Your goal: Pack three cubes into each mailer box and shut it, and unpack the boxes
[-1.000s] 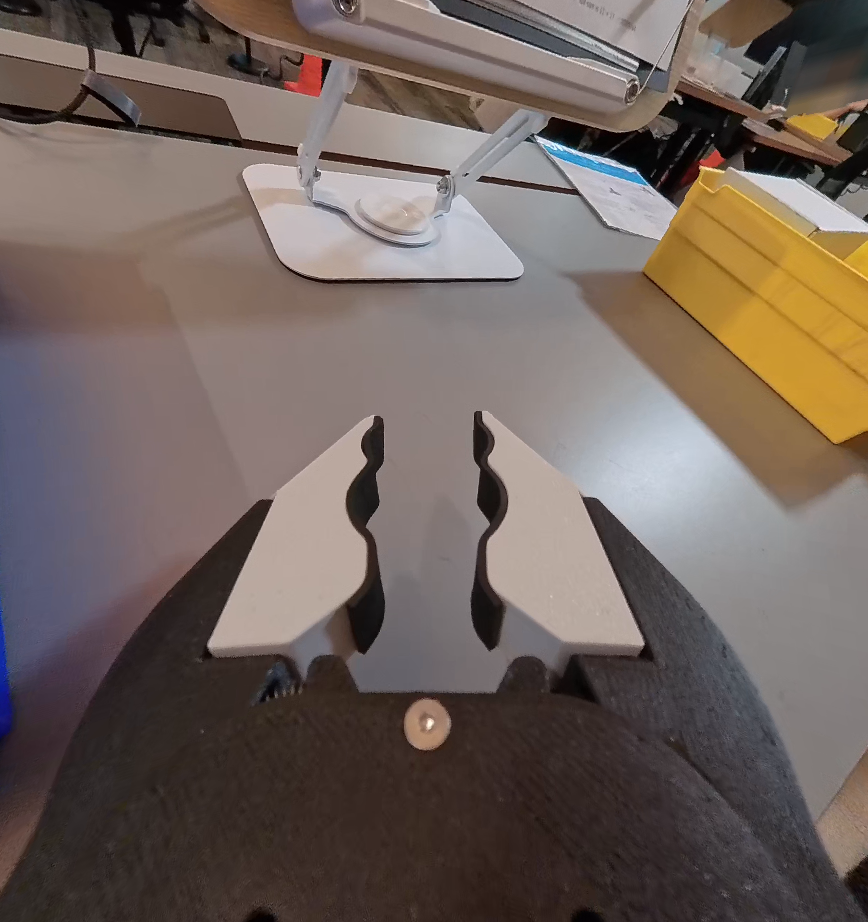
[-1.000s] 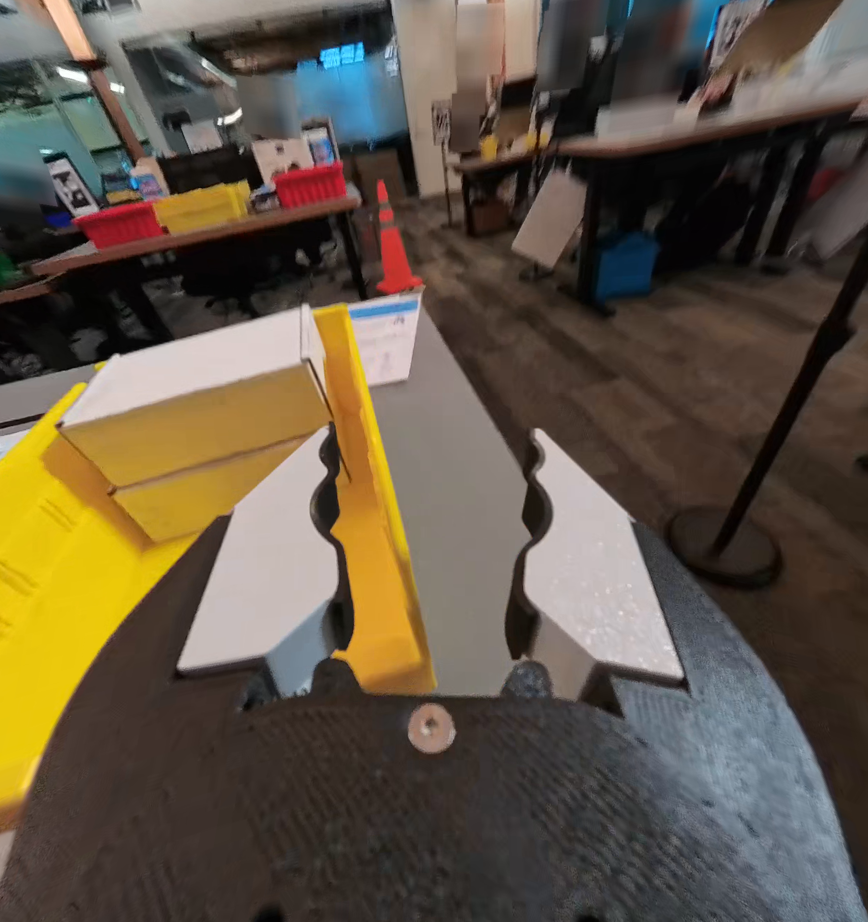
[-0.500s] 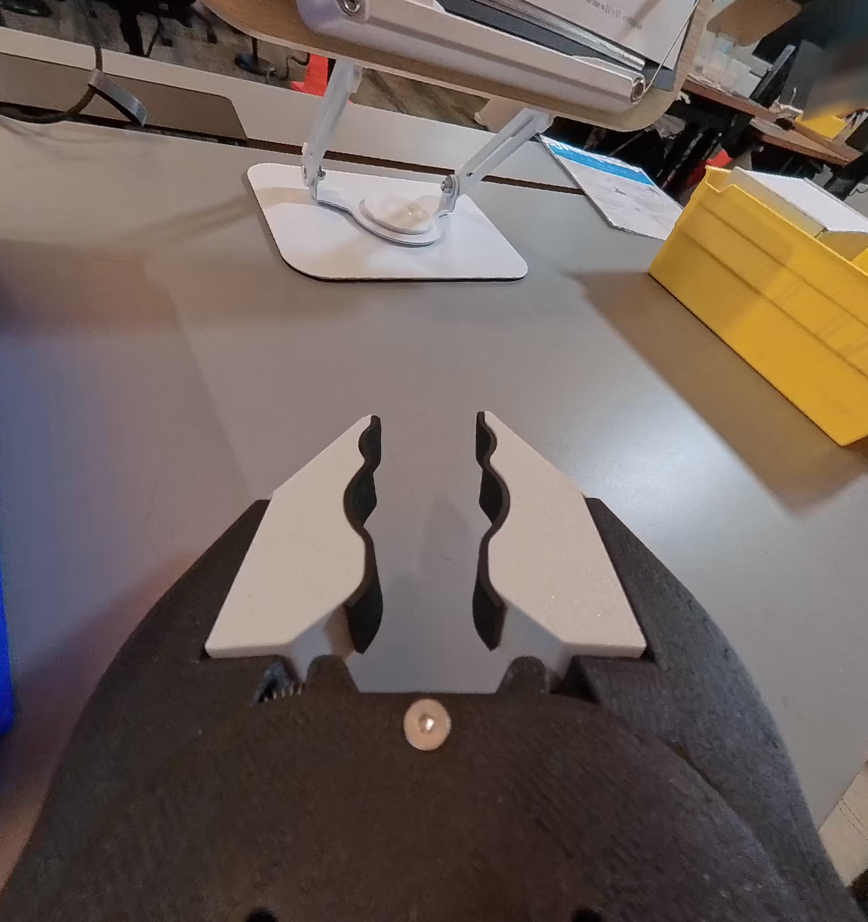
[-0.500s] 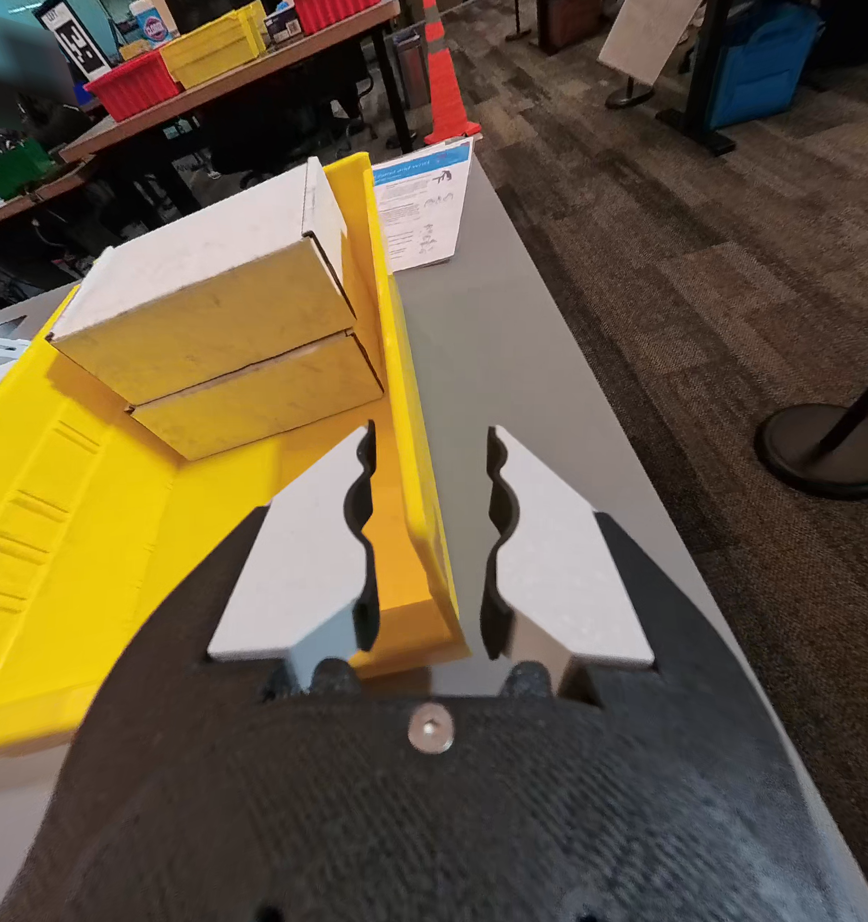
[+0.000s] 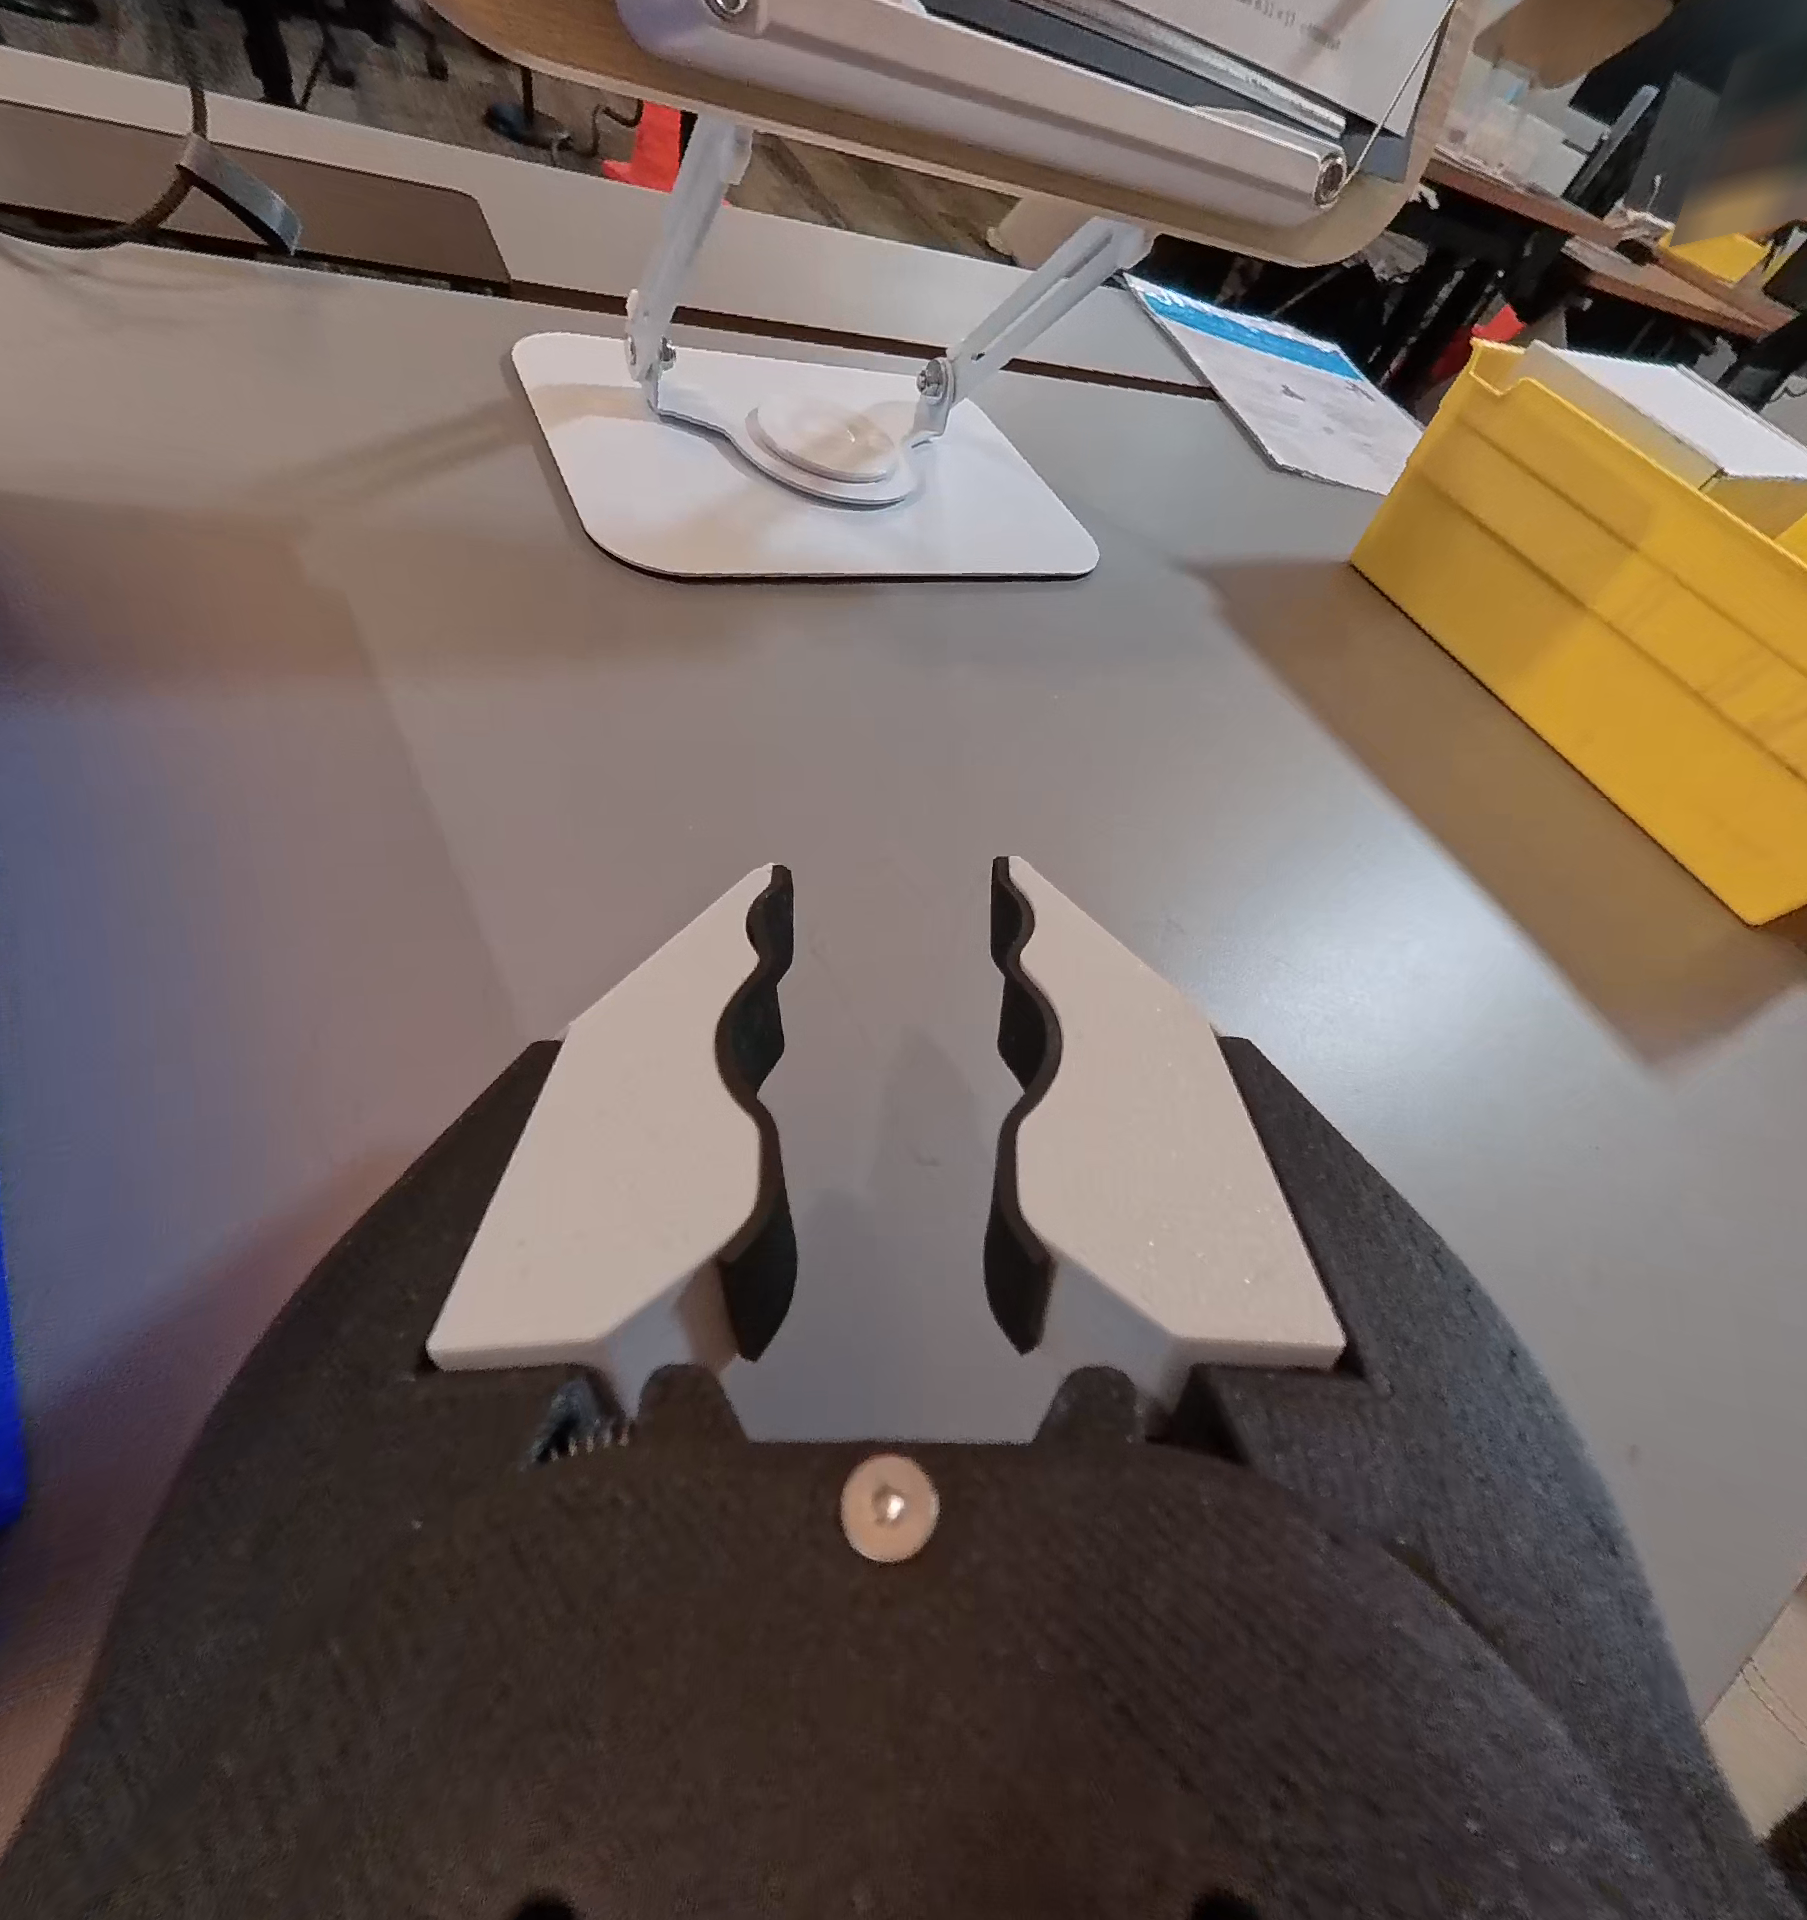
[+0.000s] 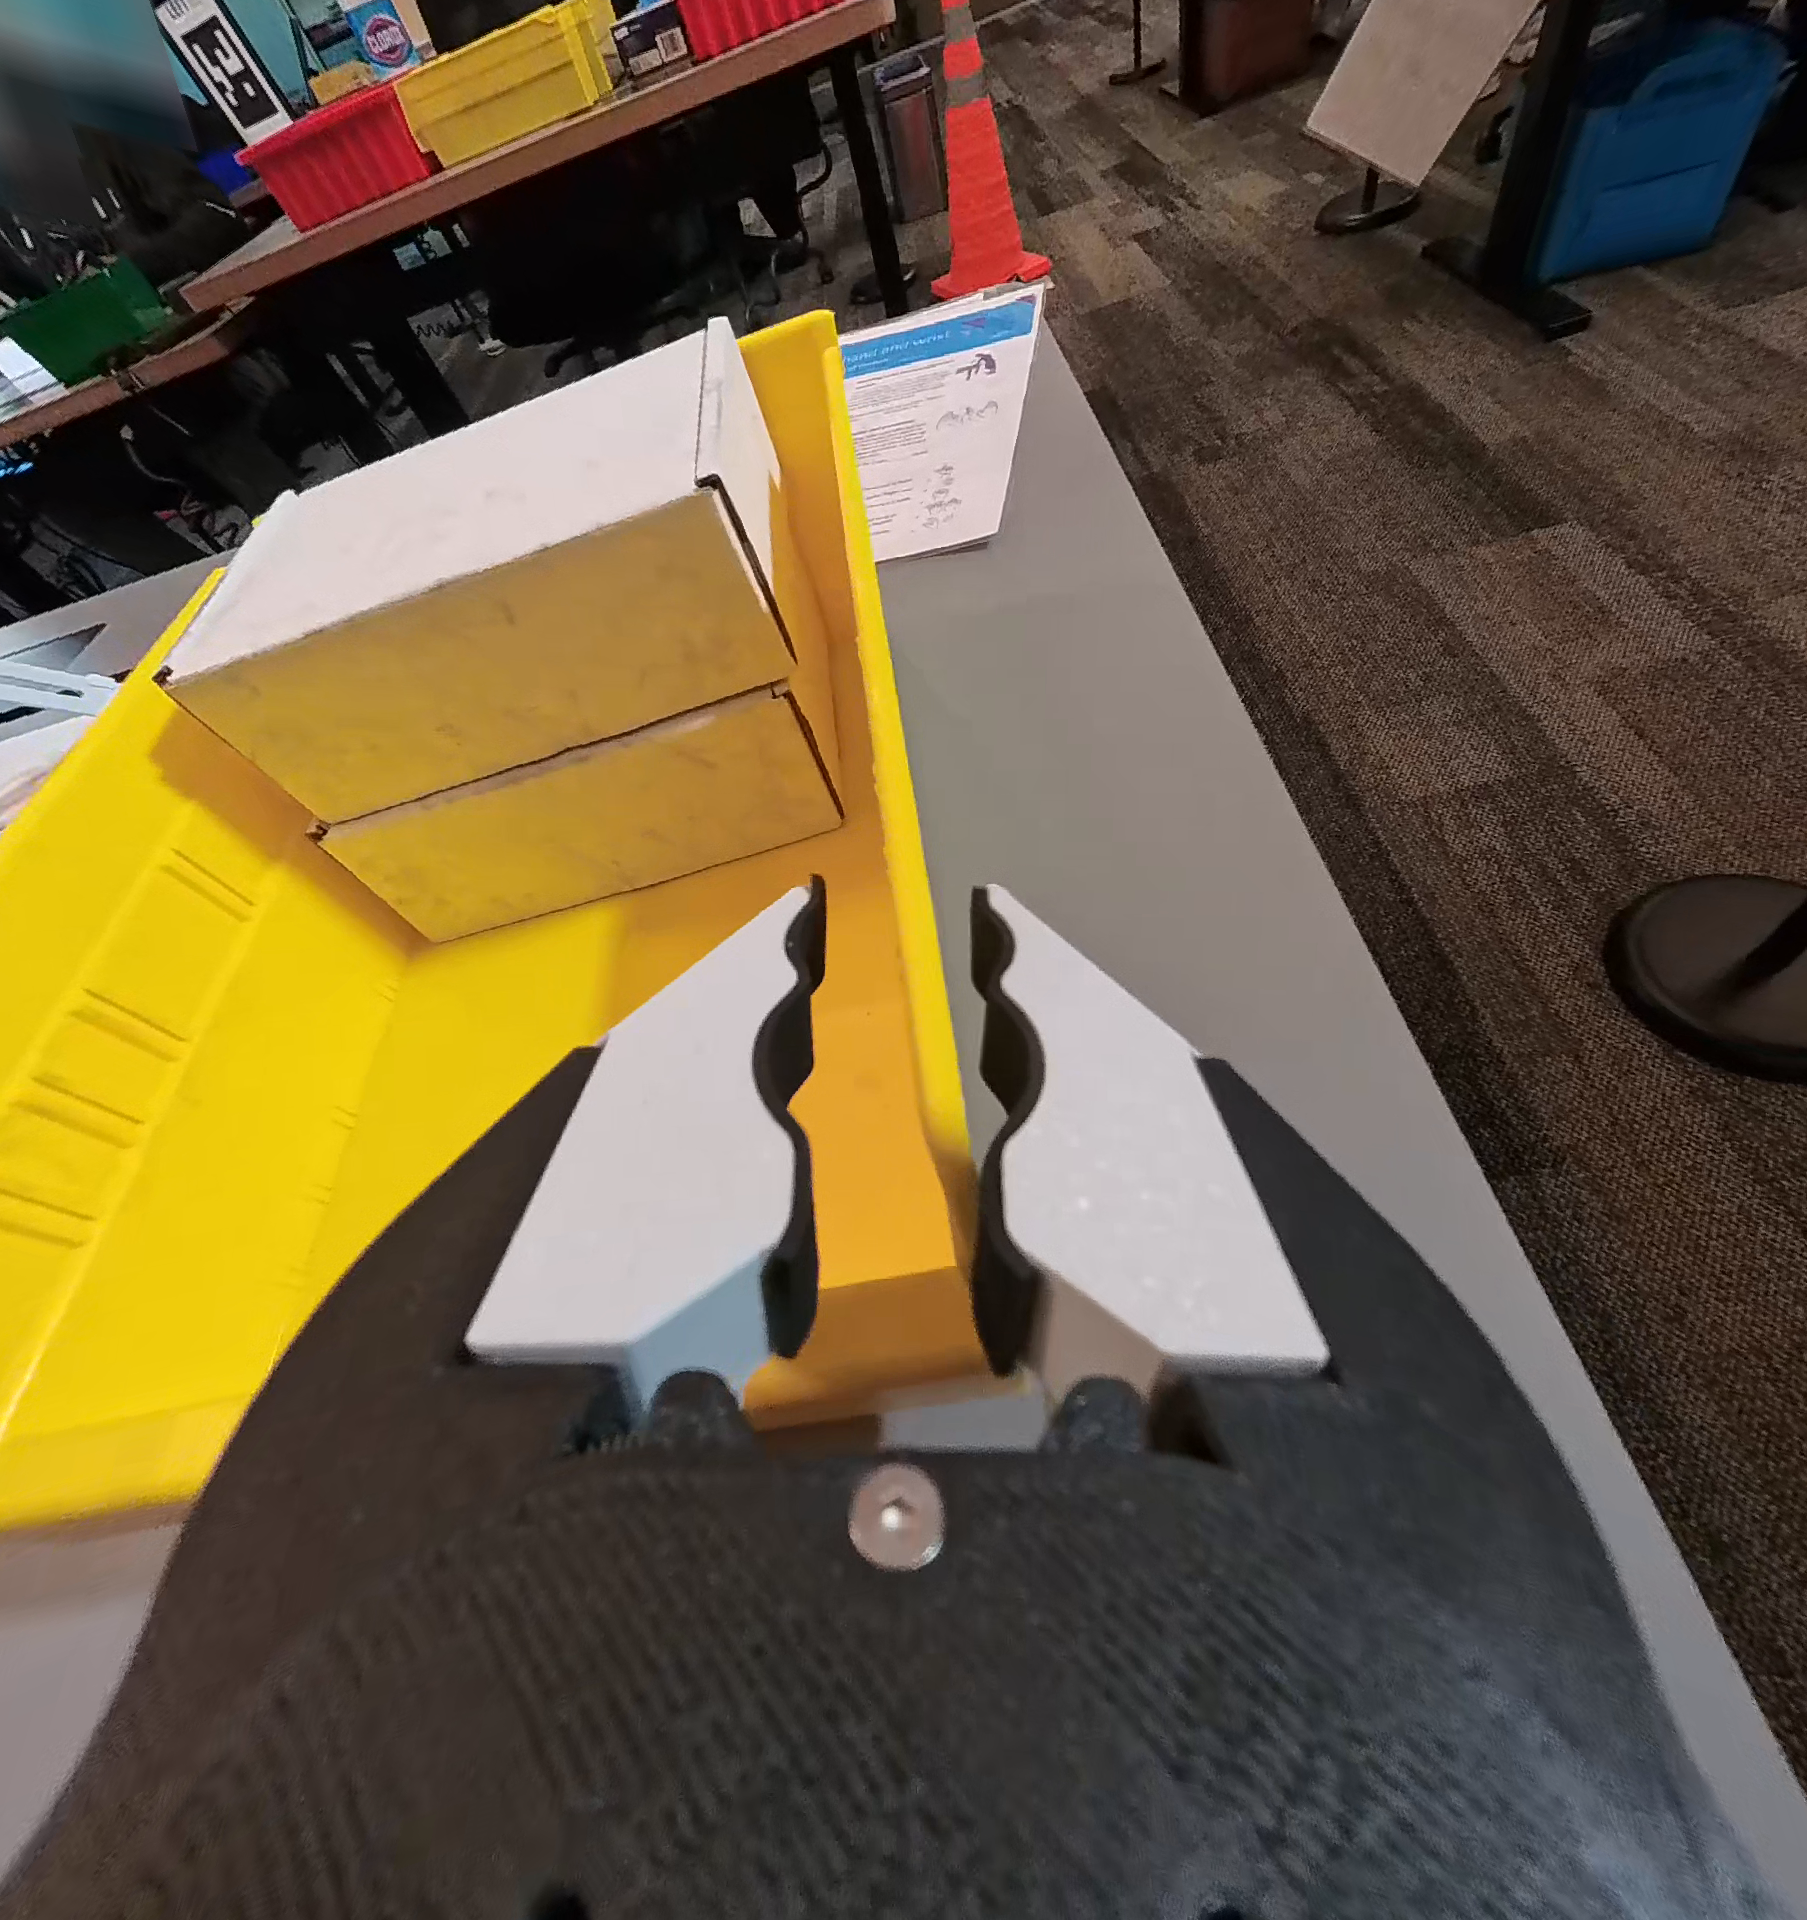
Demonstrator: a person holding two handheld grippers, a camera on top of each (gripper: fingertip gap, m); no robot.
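Right hand-held gripper (image 6: 897, 904) part-open astride yellow bin (image 6: 894, 987) wall; left hand-held gripper (image 5: 891, 868) released, empty.

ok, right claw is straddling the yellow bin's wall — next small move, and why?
Probably shut the right claw onto the yellow bin wall: the wall sits between its jaws with a gap visible at least on the inner side. A grip there would let it drag the bin, holding two stacked mailer boxes, nearer. The left claw hangs open over bare table.

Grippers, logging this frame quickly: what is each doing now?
Left gripper: open, empty, above the grey table.
Right gripper: jaws astride the yellow plastic bin's side wall; grip unclear.
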